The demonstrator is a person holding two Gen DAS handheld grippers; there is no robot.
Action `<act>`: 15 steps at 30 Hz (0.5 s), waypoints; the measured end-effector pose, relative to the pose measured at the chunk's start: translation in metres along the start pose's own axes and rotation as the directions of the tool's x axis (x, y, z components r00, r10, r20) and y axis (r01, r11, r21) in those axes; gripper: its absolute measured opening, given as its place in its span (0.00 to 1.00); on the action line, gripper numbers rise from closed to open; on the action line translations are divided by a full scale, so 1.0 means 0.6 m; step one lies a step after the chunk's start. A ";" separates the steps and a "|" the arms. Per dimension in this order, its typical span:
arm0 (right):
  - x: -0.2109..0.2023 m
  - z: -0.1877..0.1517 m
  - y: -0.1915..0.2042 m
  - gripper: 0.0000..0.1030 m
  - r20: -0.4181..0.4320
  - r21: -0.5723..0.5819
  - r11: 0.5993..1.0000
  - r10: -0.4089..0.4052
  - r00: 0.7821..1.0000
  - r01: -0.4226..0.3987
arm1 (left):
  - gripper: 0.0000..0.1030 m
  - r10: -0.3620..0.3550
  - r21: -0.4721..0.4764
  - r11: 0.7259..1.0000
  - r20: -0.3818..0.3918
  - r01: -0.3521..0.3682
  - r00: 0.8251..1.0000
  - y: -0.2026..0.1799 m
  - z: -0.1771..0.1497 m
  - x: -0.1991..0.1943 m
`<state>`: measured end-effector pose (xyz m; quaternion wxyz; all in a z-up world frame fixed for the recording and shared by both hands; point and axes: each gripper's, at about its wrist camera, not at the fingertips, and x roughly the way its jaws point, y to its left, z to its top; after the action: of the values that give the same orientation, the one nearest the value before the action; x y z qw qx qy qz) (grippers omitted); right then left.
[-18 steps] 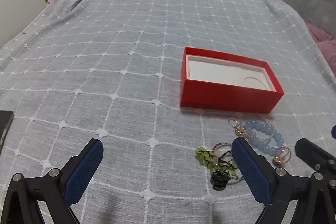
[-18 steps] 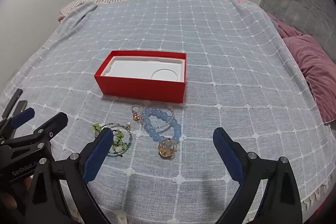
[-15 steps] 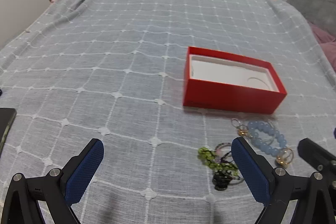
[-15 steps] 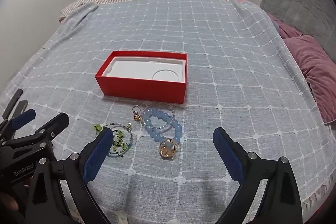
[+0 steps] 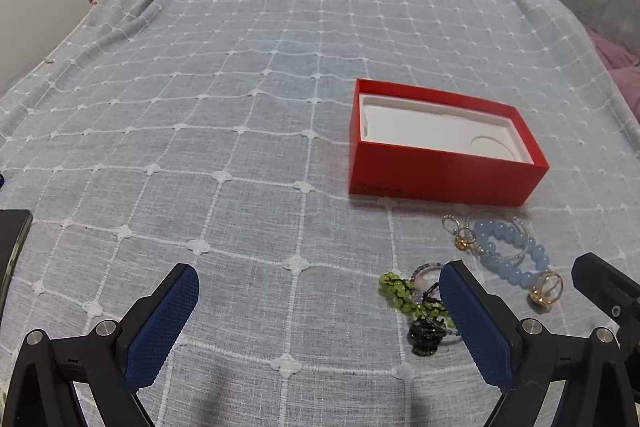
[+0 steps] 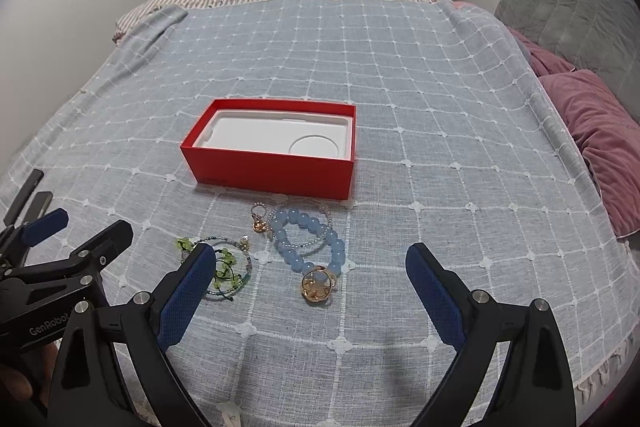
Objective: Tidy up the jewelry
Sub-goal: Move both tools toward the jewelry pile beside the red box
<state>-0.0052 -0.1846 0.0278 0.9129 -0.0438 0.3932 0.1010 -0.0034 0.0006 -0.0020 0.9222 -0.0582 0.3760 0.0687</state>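
An open red box (image 5: 444, 167) with a white tray inside sits on the bed; it also shows in the right wrist view (image 6: 276, 171). In front of it lie a blue bead bracelet (image 6: 308, 239) (image 5: 508, 251), a gold ring (image 6: 318, 285) (image 5: 546, 289), a small gold charm (image 6: 259, 225) and a green bead bracelet (image 6: 224, 267) (image 5: 412, 301). My left gripper (image 5: 316, 311) is open and empty, left of the jewelry. My right gripper (image 6: 310, 285) is open and empty, just short of the gold ring.
The bed is covered by a grey checked blanket (image 5: 240, 107). Pink and grey pillows (image 6: 600, 123) lie at the right. A dark flat object (image 5: 12, 247) lies at the left edge. The left gripper's body (image 6: 60, 267) shows beside the right one.
Both grippers have edged slightly forward, toward the jewelry and box. Nothing has been picked up.
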 end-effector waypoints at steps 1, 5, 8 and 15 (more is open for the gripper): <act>0.000 0.000 0.001 0.95 -0.002 0.000 1.000 0.000 1.000 0.000 | 0.97 0.004 0.003 1.000 0.003 -0.004 1.000 -0.001 0.000 -0.001; 0.001 0.000 0.002 0.95 -0.009 -0.006 1.000 0.001 1.000 -0.001 | 0.97 0.011 0.014 1.000 0.007 -0.011 1.000 -0.003 -0.001 -0.002; 0.003 -0.001 0.003 0.95 -0.011 -0.008 1.000 0.006 1.000 -0.006 | 0.97 0.009 0.021 1.000 0.006 -0.009 1.000 -0.004 -0.001 -0.003; 0.005 -0.002 0.006 0.95 -0.009 -0.019 1.000 0.009 1.000 -0.009 | 0.97 0.010 0.019 1.000 0.002 -0.010 1.000 -0.003 0.000 -0.003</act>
<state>-0.0046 -0.1810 0.0249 0.9101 -0.0511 0.3967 0.1086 -0.0045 -0.0010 -0.0004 0.9227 -0.0473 0.3762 0.0698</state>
